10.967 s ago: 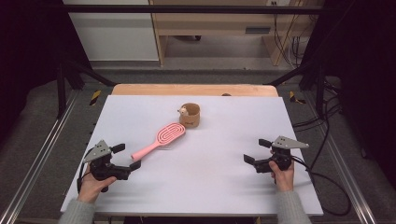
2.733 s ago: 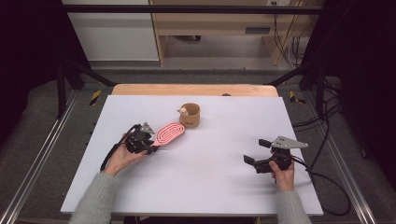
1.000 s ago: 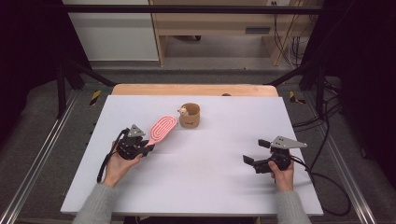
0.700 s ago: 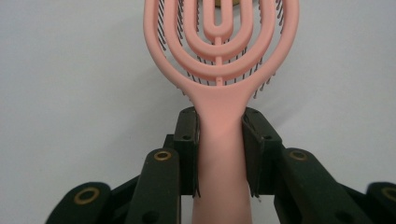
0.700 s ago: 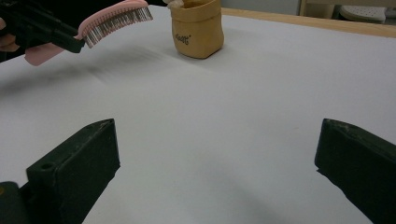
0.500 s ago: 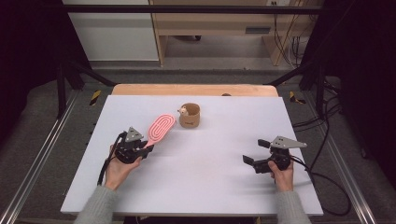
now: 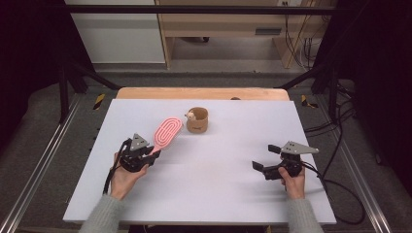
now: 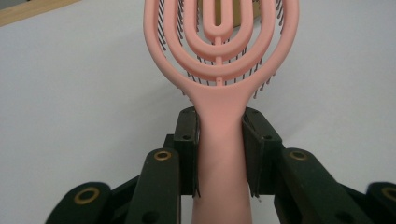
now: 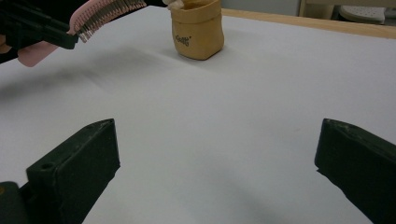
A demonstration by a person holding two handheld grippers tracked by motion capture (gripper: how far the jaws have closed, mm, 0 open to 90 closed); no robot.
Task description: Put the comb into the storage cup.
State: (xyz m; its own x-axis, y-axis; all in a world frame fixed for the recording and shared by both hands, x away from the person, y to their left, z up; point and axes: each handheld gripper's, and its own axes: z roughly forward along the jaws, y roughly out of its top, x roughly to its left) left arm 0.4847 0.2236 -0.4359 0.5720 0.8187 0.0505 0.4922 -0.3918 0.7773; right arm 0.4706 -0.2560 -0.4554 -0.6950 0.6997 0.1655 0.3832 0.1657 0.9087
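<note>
The left tongs (image 8: 219, 149) clamp the handle of the pink hairbrush (image 8: 219, 56), lifted, it seems, clear of the white table (image 7: 214, 184) (bristles down) near the brown cup (image 7: 197, 120). The right tongs (image 9: 215, 158) stand wide apart, holding nothing.

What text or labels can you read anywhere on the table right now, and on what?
Small dark print on the side of the tan pouch: a short word with a mark after it, too blurred to read.
Pink hairbrush: no lettering visible.
White table: no markings visible.
</note>
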